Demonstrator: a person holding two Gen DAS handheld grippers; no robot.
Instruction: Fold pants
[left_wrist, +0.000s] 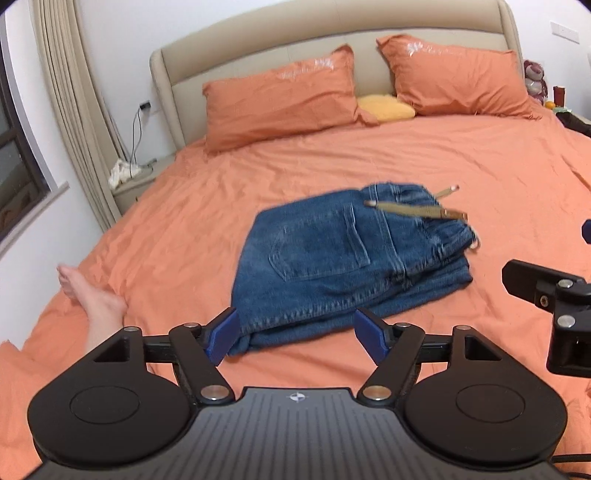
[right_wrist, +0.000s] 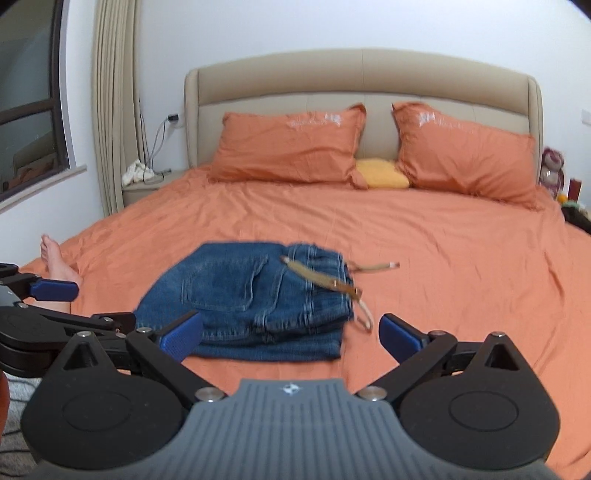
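Pants (left_wrist: 343, 258), blue denim, lie folded into a compact stack on the bed (left_wrist: 461, 155), just beyond our jaws and free of them. Our left gripper (left_wrist: 295, 334) hovers at the near edge of the stack with its jaws spread wide; the blue pads (left_wrist: 221, 338) frame the fold's near corner, and we cannot tell whether the left pad brushes the cloth. Nothing is pinched. Our right gripper (right_wrist: 291, 338) is likewise spread wide, its pads (right_wrist: 183, 339) standing either side of the stack's near right part, with orange sheet showing between them and no cloth gripped.

Each gripper shows in the other's view: ours on the right appears as black linkage at the right edge of the left wrist view, ours on the left enters the right wrist view from the left edge with one blue pad showing.

On the stack a back pocket (left_wrist: 317, 243) faces up, and the waistband lies at the far right end. A tan drawstring (left_wrist: 413, 210) crosses the waistband, one end trailing onto the sheet.

A bare foot (left_wrist: 92, 291) rests on the bed's left edge, apart from the pants. Farther off, two orange pillows (left_wrist: 280, 99) lean on a beige headboard (left_wrist: 258, 48), a small yellow cushion (left_wrist: 386, 107) between them. A nightstand (left_wrist: 136, 181) sits left of the bed, beside a curtain (left_wrist: 70, 92) and a window (left_wrist: 14, 155).
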